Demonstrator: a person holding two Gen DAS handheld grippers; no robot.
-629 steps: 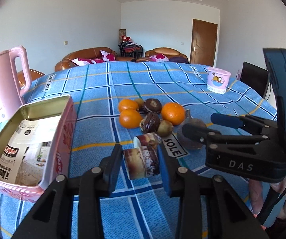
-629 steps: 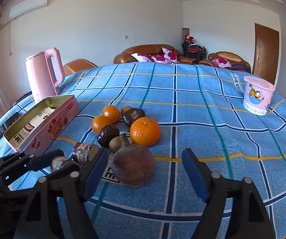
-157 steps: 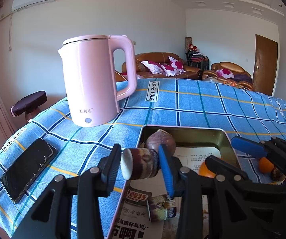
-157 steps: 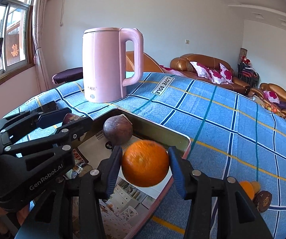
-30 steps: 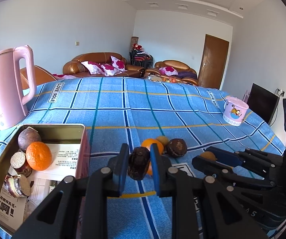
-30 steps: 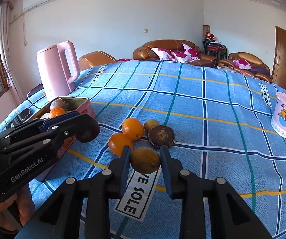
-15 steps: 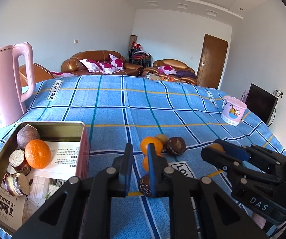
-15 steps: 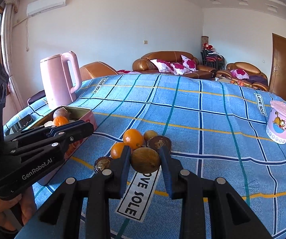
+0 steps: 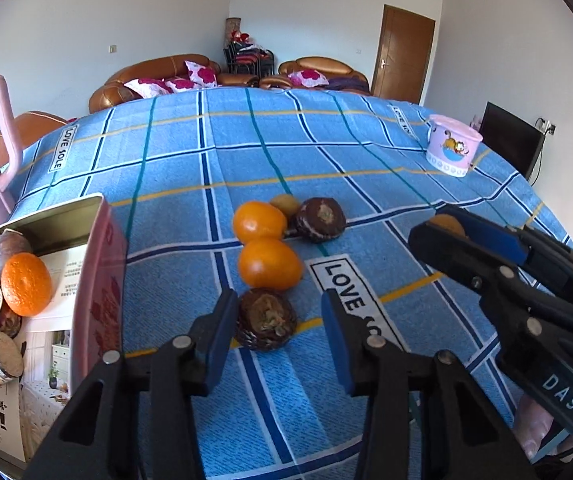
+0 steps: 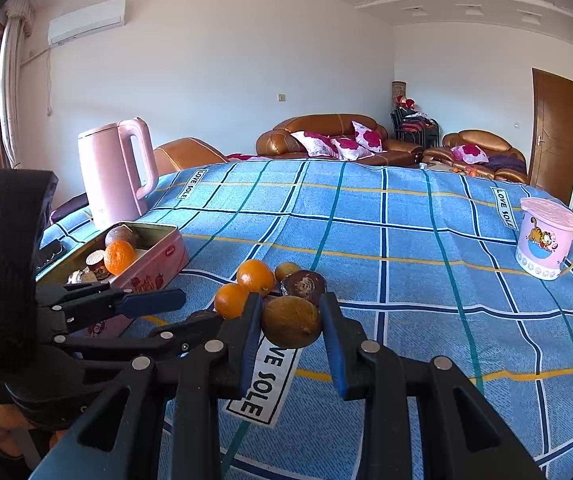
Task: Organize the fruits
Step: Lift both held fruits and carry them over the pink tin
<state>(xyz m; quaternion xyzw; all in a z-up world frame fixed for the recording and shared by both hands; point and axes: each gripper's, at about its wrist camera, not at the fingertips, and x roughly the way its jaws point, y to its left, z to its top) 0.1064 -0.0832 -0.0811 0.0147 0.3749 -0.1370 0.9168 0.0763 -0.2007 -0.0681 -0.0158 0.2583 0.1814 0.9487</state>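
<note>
My left gripper [image 9: 278, 320] is open around a dark brown fruit [image 9: 265, 318] that lies on the blue checked cloth, touching the left finger. Beyond it lie two oranges [image 9: 269, 263], a small yellow-brown fruit [image 9: 285, 203] and another dark fruit [image 9: 321, 219]. My right gripper [image 10: 290, 322] is shut on a brown kiwi [image 10: 291, 321], held above the cloth; it also shows in the left wrist view [image 9: 446, 226]. The pink tin [image 9: 102, 264] at the left holds an orange [image 9: 26, 284], a dark round fruit and cut pieces.
A pink kettle [image 10: 114, 172] stands behind the tin. A pink cartoon cup [image 10: 546, 240] stands at the far right of the table. A dark phone lies by the kettle. Sofas and a door are beyond the table.
My left gripper dropped the dark brown fruit onto the cloth, then opened wide around it. My right gripper keeps hold of the kiwi and has risen slightly.
</note>
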